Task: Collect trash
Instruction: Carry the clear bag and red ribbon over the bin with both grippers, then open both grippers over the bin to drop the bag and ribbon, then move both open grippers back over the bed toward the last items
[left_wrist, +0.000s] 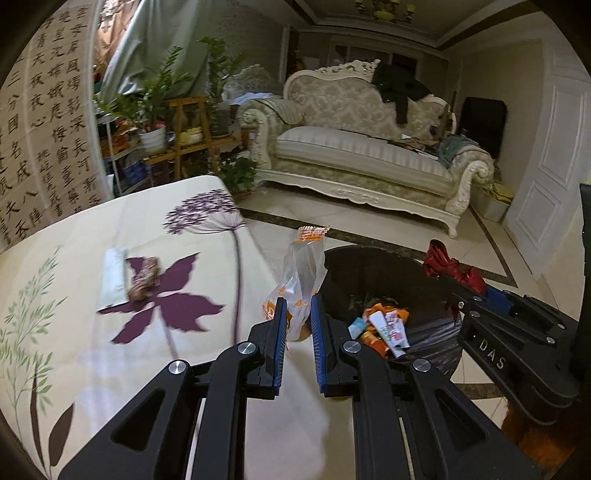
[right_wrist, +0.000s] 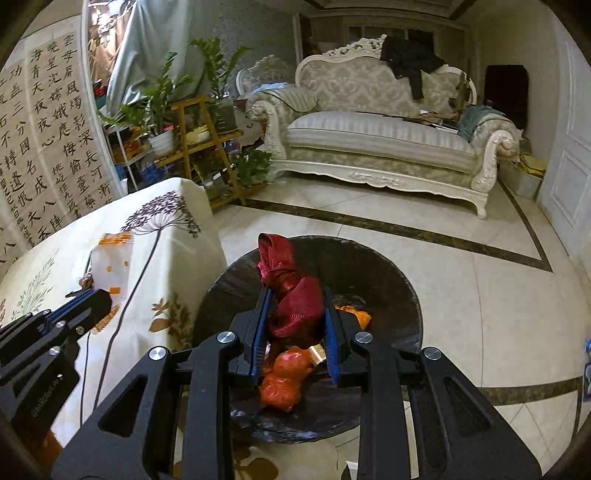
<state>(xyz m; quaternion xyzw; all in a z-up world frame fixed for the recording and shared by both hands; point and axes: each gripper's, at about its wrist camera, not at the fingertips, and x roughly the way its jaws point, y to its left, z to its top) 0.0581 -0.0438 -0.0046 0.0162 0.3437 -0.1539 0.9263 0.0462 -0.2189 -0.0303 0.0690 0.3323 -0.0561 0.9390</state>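
My left gripper (left_wrist: 298, 302) is shut on a clear plastic bag with orange print (left_wrist: 301, 273) and holds it upright at the table's edge beside the bin. My right gripper (right_wrist: 295, 295) is shut on a crumpled dark red wrapper (right_wrist: 291, 295) and holds it above the black-lined trash bin (right_wrist: 388, 280). The bin (left_wrist: 424, 332) holds several wrappers and orange pieces. On the floral tablecloth (left_wrist: 74, 350) lie a white packet (left_wrist: 112, 277) and a brown patterned wrapper (left_wrist: 144, 280). The right gripper with the red wrapper (left_wrist: 447, 266) shows in the left wrist view.
An ornate cream sofa (left_wrist: 362, 147) stands across the tiled floor. Plants on wooden shelves (left_wrist: 184, 122) stand behind the table. A calligraphy screen (left_wrist: 44, 129) is at the left. A white door (left_wrist: 561, 147) is at the right.
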